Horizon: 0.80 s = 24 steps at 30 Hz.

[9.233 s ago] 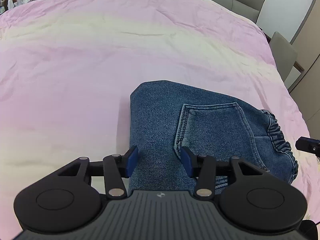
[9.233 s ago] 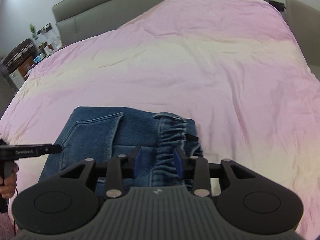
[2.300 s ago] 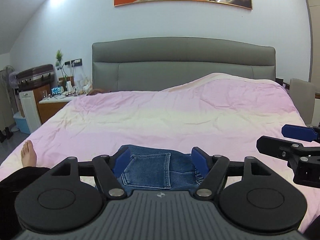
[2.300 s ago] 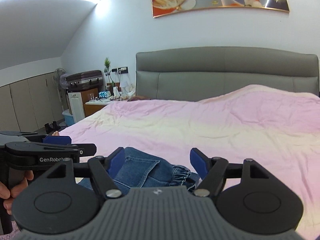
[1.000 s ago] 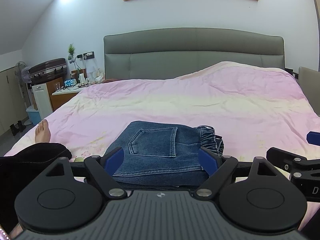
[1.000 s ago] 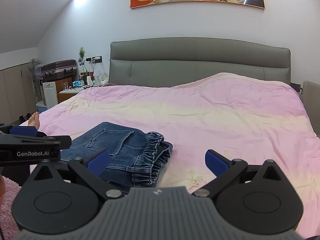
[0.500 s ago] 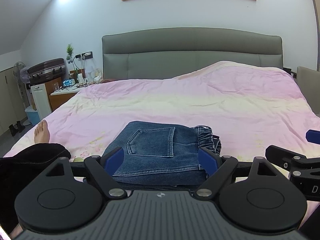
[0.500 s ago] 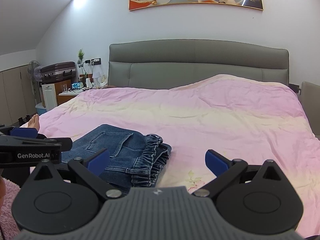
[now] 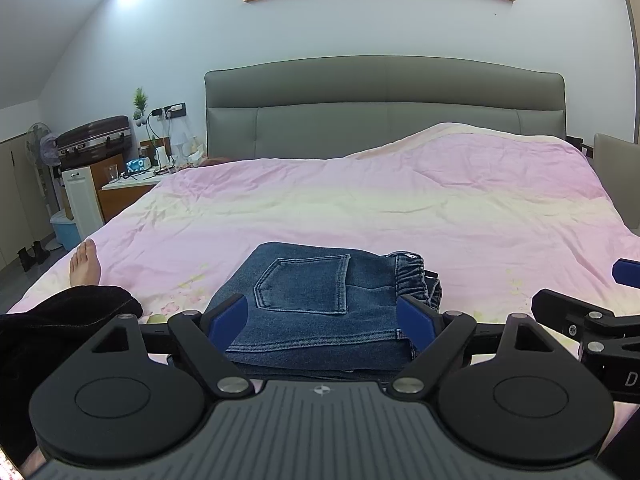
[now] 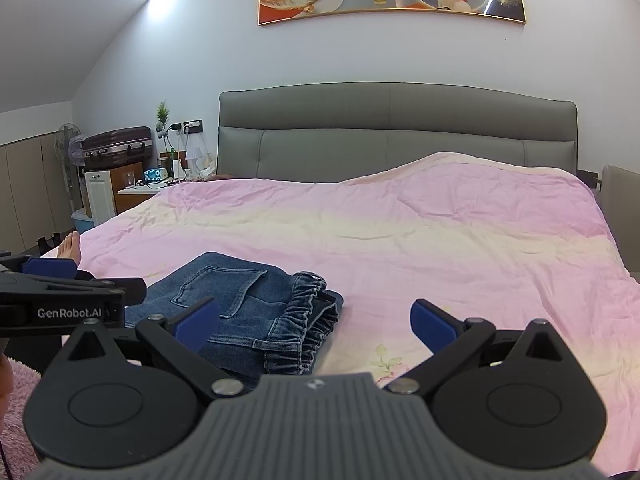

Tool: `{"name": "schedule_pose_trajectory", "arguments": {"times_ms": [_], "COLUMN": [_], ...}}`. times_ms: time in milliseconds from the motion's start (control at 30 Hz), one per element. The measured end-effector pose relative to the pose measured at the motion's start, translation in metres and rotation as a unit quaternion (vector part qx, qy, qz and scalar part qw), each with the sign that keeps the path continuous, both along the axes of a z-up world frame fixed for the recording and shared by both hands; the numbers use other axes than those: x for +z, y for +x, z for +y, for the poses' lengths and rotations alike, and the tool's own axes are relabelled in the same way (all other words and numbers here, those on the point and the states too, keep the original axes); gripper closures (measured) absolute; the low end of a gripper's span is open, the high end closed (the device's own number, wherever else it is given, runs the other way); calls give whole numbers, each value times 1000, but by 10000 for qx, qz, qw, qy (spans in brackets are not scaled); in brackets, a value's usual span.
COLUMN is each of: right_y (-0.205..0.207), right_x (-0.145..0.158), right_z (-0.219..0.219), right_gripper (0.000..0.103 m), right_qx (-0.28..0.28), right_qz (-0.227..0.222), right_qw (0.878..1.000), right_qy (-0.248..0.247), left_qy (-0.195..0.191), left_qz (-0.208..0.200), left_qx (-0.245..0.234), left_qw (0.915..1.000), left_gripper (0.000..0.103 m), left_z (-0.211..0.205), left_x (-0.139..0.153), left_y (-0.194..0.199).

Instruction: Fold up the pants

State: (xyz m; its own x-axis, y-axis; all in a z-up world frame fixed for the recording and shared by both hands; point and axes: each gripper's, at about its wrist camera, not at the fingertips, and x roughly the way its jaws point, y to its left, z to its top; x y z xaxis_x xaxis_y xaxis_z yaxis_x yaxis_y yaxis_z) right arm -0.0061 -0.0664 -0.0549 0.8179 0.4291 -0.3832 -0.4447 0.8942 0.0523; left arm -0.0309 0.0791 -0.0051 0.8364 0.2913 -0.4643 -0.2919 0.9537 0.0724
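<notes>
Pants (image 9: 320,300) of blue denim lie folded in a compact stack, back pocket up, gathered waistband rightward, near the bed's (image 9: 400,208) foot edge on its pink cover. Left claw (image 9: 324,320) and right claw (image 10: 314,322) gape wide, holding nothing. Grey headboard (image 9: 384,108) beyond.

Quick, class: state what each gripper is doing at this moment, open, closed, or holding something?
Left gripper: open, holding nothing; the folded jeans lie beyond it on the bed.
Right gripper: open wide, holding nothing.
</notes>
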Motion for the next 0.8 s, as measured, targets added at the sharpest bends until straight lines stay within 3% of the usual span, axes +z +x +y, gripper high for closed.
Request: {"name": "schedule_pose_trajectory", "arguments": {"times_ms": [800], "right_y": [-2], "right_x": [1], "right_z": [-2], "right_gripper": [5], "right_qx": [-38], "right_qz": [-27], "right_qw": [10000], "right_qy": [41], "left_qy": [-17], "left_qz": [13], "left_qx": [1], "left_qw": [10000], "left_gripper": [5], "left_z": [-1], "left_x": [0], "left_y": [-3]}}
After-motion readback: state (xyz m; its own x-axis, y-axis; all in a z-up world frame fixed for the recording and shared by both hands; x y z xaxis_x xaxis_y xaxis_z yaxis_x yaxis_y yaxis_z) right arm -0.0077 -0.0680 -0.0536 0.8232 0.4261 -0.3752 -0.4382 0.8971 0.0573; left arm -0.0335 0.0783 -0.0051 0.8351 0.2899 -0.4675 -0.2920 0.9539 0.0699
